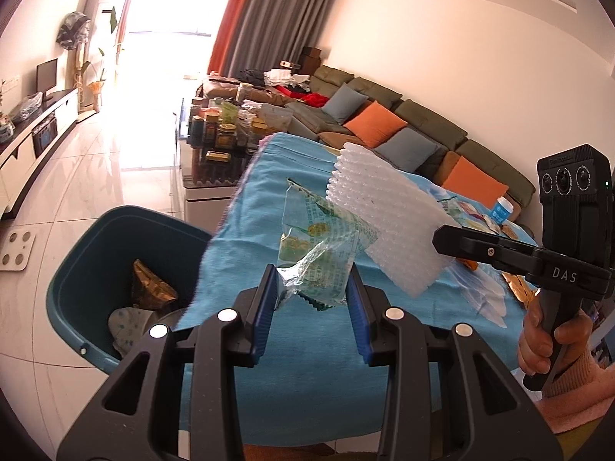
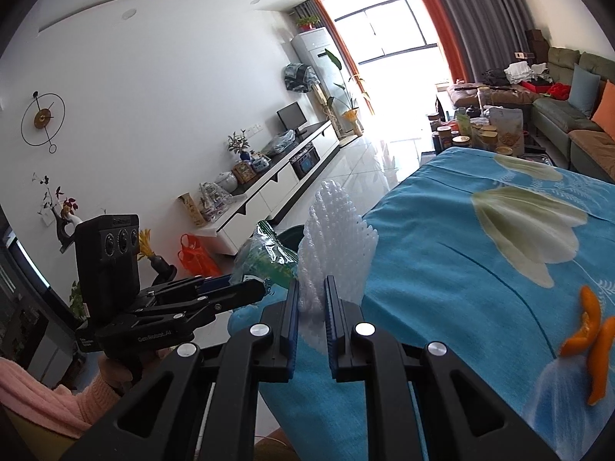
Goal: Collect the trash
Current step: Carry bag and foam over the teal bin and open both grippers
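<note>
My left gripper [image 1: 313, 284] is shut on a clear green-printed plastic wrapper [image 1: 319, 246] and holds it above the blue tablecloth [image 1: 307, 345], near the table's left edge. My right gripper [image 2: 311, 299] is shut on a white foam net sleeve [image 2: 334, 242]; the sleeve also shows in the left wrist view [image 1: 388, 215], just right of the wrapper. The wrapper shows in the right wrist view [image 2: 265, 257] in the left gripper's tips. A dark teal trash bin [image 1: 77, 269] stands on the floor left of the table, with a brown packet and other trash inside.
Orange peel [image 2: 592, 342] lies on the cloth at the right. More wrappers and a small blue-capped bottle [image 1: 501, 209] lie at the table's far right. A cluttered coffee table [image 1: 223, 130], a sofa [image 1: 384, 115] and a TV cabinet [image 2: 276, 180] stand around.
</note>
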`<action>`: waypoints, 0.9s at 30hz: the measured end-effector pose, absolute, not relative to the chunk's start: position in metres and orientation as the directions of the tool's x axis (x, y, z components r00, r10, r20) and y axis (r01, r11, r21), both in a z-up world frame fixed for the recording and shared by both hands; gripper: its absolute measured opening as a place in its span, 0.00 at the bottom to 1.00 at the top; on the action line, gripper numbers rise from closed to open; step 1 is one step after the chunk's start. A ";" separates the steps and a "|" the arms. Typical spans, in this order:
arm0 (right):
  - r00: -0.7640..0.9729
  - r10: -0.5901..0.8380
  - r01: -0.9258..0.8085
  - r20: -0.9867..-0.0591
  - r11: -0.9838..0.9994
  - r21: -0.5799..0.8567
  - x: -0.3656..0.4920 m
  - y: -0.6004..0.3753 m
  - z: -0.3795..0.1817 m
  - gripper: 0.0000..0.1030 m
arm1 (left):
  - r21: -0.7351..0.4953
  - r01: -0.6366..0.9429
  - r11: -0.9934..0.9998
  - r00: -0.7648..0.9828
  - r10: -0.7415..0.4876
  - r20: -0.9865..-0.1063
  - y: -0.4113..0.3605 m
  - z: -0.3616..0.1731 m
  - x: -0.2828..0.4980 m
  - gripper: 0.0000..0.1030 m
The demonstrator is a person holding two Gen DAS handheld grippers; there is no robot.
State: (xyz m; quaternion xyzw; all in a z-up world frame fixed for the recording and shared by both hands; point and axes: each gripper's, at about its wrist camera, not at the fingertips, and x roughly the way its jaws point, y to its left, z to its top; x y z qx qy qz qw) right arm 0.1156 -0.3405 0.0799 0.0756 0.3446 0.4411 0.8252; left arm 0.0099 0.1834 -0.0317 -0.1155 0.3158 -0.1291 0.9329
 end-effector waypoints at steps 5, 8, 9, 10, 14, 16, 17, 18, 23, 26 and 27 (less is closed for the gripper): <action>0.334 0.797 -0.696 -0.503 0.568 0.438 0.118 -0.326 0.079 0.11 | -0.296 0.127 0.947 0.780 -0.280 -0.560 0.198 -0.030 0.007 0.34; 0.312 0.806 -0.709 -0.503 0.550 0.442 0.119 -0.315 0.078 0.11 | -0.289 0.108 0.951 0.786 -0.260 -0.561 0.205 -0.030 0.005 0.34; 0.302 0.810 -0.714 -0.503 0.542 0.444 0.120 -0.311 0.078 0.11 | -0.288 0.102 0.952 0.787 -0.254 -0.562 0.206 -0.030 0.005 0.34; 0.295 0.812 -0.717 -0.504 0.537 0.445 0.121 -0.308 0.077 0.11 | -0.287 0.097 0.953 0.788 -0.250 -0.563 0.208 -0.031 0.005 0.34; 0.268 0.819 -0.730 -0.507 0.516 0.448 0.123 -0.294 0.076 0.11 | -0.284 0.075 0.956 0.794 -0.230 -0.563 0.216 -0.030 0.002 0.34; 0.257 0.823 -0.733 -0.506 0.507 0.453 0.124 -0.287 0.076 0.11 | -0.283 0.064 0.957 0.796 -0.219 -0.564 0.218 -0.030 0.001 0.34; 0.252 0.825 -0.735 -0.506 0.503 0.455 0.125 -0.285 0.076 0.11 | -0.281 0.059 0.958 0.797 -0.214 -0.564 0.220 -0.030 0.001 0.34; 0.248 0.827 -0.736 -0.505 0.500 0.457 0.125 -0.283 0.076 0.11 | -0.281 0.053 0.958 0.799 -0.209 -0.564 0.223 -0.029 0.001 0.34; 0.222 0.835 -0.738 -0.504 0.481 0.473 0.131 -0.272 0.075 0.11 | -0.274 0.022 0.961 0.804 -0.180 -0.567 0.230 -0.029 -0.001 0.34; 0.206 0.838 -0.736 -0.505 0.473 0.485 0.136 -0.264 0.073 0.11 | -0.274 0.000 0.962 0.806 -0.162 -0.570 0.236 -0.032 -0.001 0.34; 0.202 0.840 -0.736 -0.504 0.470 0.488 0.136 -0.264 0.072 0.11 | -0.274 -0.010 0.962 0.806 -0.154 -0.571 0.239 -0.032 -0.001 0.34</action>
